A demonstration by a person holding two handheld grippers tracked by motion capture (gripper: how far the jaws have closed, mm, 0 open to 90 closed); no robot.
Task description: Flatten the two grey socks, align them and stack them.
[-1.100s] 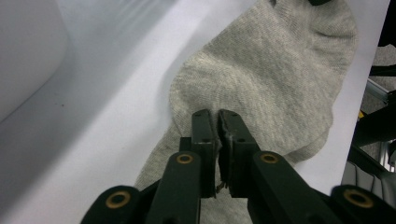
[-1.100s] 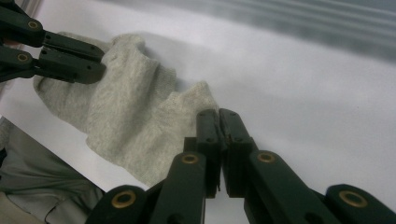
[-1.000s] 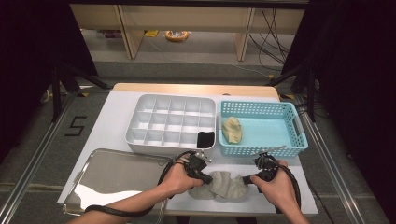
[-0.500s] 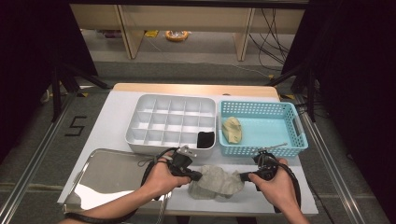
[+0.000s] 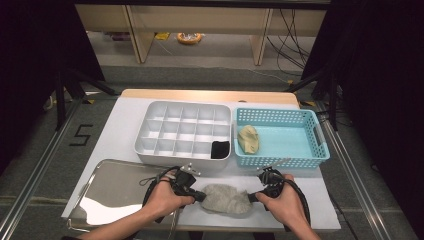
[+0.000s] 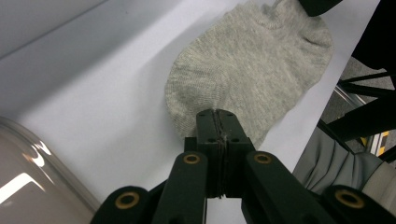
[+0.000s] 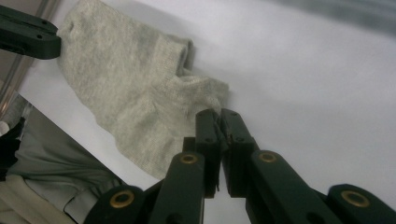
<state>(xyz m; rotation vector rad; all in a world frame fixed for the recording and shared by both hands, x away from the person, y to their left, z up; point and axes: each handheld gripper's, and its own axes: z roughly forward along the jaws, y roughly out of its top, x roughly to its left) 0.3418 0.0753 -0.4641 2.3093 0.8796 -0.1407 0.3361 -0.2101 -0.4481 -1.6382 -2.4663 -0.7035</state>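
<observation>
Grey sock (image 5: 226, 198) at table's near edge (image 5: 260, 226), pinched both ends

Near the front edge of the white table (image 5: 125, 120) lies a pale grey, finely flecked sock (image 5: 225, 198), between two black grippers. At near left is a shiny silver tray (image 5: 107, 187). Farther back stands a white divided box (image 5: 182, 131) with something black, perhaps a sock (image 5: 220, 149), in one compartment. At far right, a light blue basket (image 5: 300, 145) holds a beige bundle (image 5: 248, 139).
</observation>
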